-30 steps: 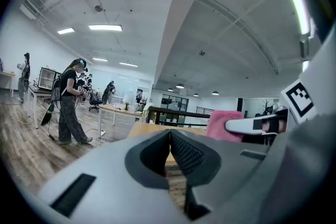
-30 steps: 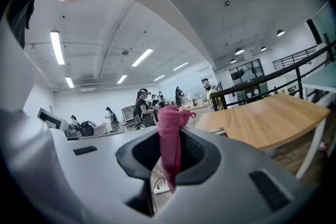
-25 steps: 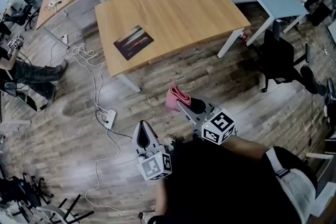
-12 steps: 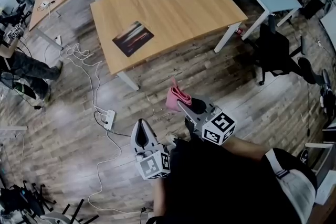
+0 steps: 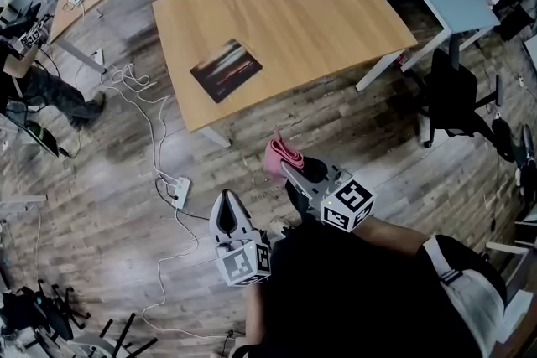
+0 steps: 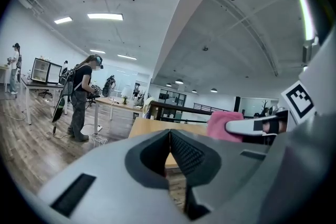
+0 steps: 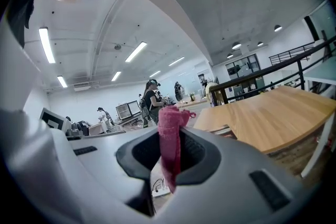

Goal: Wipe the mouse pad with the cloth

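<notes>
Power strip (image 5: 176,190): on the floor, off to the left of the left jaws and below them, with white cables trailing away; not part of the task, but a trip risk on the way in.

Left gripper (image 6: 169,136): jaws pressed together with nothing between them. It is carried low and close to the body, probably because it has no job yet.

Mouse pad (image 5: 226,70): lies flat near the front left corner of the table (image 5: 336,4), well ahead of both sets of jaws, roughly straight out from the left ones. Nothing touches it, so wiping has not begun.

Cloth (image 7: 171,116): pink, pinched upright between the right jaws. A bunched end pokes out past the tips and a tail hangs down behind them. My guess is that the free end is left out front so it meets the pad first.

Right gripper (image 5: 289,169): jaws closed on the cloth, open only by its thickness. They point forward towards the table, well short of its edge.

Next need: the gap to the table has to close before the cloth can come down on the pad.
</notes>
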The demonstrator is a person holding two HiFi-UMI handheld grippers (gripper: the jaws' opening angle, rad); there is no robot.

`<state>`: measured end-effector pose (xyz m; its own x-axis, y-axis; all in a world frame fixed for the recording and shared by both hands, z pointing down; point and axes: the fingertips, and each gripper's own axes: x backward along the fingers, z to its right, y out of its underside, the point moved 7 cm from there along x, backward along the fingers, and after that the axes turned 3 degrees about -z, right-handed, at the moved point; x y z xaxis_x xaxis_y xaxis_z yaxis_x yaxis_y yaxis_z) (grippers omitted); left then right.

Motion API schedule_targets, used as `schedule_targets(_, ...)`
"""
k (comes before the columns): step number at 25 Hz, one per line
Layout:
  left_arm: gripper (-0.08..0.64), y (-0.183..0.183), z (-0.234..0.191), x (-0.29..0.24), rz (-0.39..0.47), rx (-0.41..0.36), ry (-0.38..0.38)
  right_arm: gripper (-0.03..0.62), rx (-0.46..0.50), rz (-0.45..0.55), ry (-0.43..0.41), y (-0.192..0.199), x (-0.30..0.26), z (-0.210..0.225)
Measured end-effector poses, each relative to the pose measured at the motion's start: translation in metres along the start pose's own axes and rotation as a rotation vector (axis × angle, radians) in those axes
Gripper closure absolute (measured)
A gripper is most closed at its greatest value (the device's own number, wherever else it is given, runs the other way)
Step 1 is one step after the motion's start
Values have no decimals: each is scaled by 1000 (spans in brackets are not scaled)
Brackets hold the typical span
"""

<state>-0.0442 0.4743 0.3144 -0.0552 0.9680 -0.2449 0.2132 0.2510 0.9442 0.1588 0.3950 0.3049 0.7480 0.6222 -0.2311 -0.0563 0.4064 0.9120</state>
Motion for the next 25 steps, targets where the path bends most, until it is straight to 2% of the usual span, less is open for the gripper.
schedule_targets(15, 537, -18, -7, -156, -64, 43, -135, 526, 18, -73, -116, -63, -118, 119)
schedule_targets(20, 537, -28, -14, -185, -74, 46, -181, 526, 17, -83, -147, -82, -154, 140)
schedule_targets(25, 537, -18, -34, -206, -111, 59, -200, 526, 7, -108, -172, -81, -191, 145)
